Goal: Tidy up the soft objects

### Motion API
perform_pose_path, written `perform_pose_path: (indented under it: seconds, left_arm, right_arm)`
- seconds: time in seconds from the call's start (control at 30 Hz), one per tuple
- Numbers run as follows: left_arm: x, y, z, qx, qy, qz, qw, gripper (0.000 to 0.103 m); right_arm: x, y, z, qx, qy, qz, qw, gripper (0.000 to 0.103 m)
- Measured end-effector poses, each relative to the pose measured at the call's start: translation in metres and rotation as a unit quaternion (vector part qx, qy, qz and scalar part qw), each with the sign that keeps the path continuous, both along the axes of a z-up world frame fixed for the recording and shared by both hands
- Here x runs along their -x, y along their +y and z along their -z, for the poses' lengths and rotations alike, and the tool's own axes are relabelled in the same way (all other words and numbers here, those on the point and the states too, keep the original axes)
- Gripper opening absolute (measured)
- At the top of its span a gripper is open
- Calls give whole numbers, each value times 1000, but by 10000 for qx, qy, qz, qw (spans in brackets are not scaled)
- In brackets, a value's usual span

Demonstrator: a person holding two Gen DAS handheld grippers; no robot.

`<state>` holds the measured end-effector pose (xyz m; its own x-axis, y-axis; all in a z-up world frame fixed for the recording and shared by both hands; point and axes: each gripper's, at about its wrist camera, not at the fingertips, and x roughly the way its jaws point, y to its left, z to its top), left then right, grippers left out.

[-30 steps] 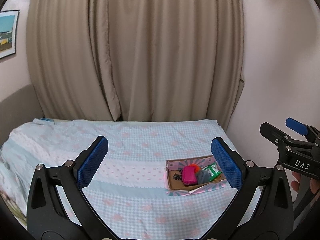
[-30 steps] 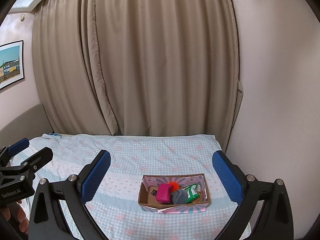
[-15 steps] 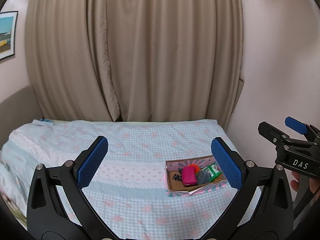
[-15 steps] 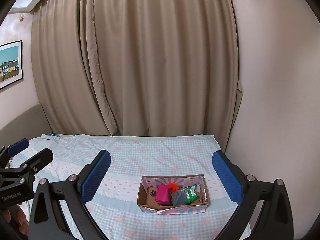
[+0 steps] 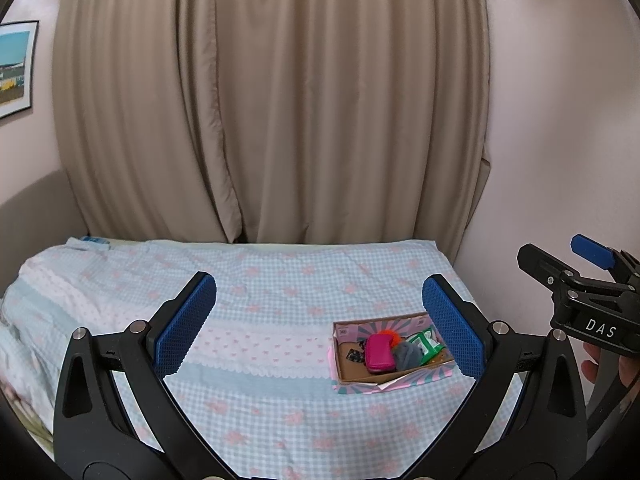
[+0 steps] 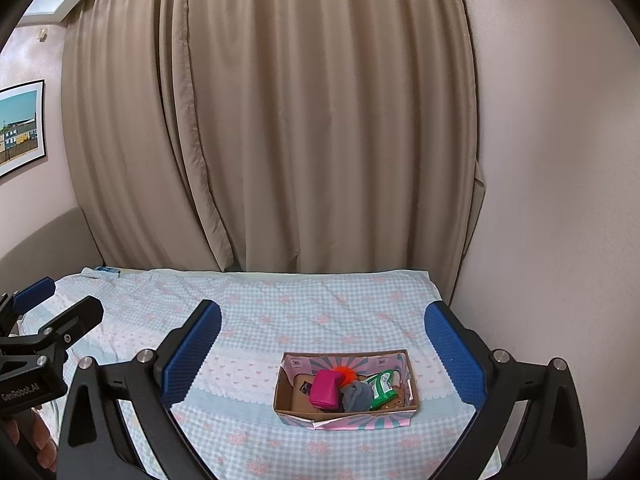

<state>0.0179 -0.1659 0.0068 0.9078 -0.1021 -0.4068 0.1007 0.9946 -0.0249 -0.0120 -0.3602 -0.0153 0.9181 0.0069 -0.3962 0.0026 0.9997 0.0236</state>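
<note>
Left gripper [image 5: 320, 324] and right gripper [image 6: 324, 354] both spread wide, empty, above blue-checked bedspread [image 6: 304, 312]. Shallow cardboard box [image 6: 346, 412] on bedspread holds magenta pouch [image 6: 326, 389], grey cloth [image 6: 357, 395], green packet [image 6: 380, 388].

Left hand-held gripper [image 5: 320, 326] swung slightly rightward (wall picture [image 5: 14, 68] nearer frame edge), box [image 6: 346, 390] marginally nearer
</note>
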Motion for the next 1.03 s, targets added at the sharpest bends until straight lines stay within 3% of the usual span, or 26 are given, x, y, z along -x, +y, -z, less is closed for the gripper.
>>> perform_pose_path:
  seconds: [0.7, 1.03]
  left_arm:
    - [-2, 9, 0, 91, 86, -90, 9999, 103]
    - [-12, 19, 5, -223, -2, -306, 9993, 103]
  right_arm:
    - [-6, 3, 0, -11, 56, -3, 10000, 101]
    - [-21, 11, 4, 32, 173, -30, 9998, 101]
